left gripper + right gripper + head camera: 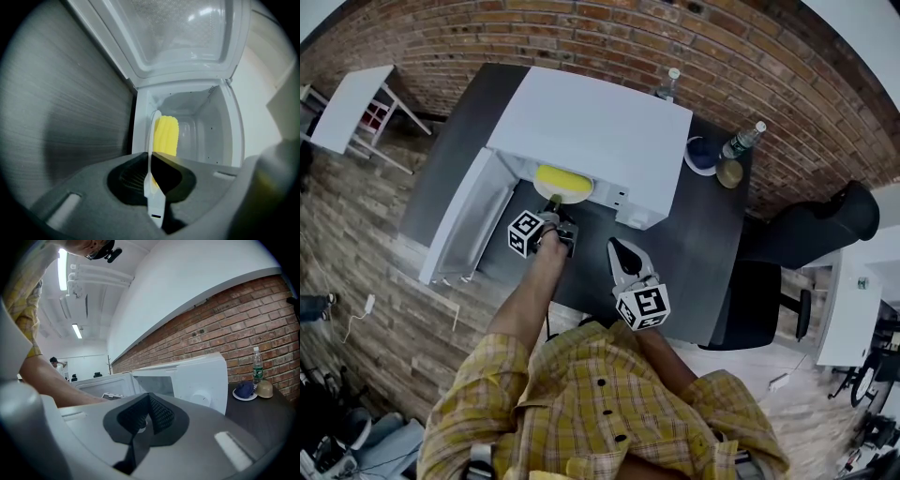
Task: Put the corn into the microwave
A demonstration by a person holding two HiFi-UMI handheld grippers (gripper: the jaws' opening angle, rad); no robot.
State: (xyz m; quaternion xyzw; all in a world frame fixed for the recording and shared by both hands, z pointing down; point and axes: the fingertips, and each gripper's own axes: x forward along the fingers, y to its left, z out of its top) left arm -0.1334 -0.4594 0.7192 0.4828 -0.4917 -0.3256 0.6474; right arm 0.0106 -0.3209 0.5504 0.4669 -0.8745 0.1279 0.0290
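One step seems left, setting down: left gripper (553,206) clamps the plate (151,140), corn (167,136) at the microwave (609,122) mouth; right gripper (620,249) closed, empty.

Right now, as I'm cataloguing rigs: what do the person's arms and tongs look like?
Both the left tongs and right tongs are grey moulded bodies with dark ribbed pads, each carrying a white cube of black square markers. The person wears a yellow plaid shirt with dark buttons, forearms uncovered.
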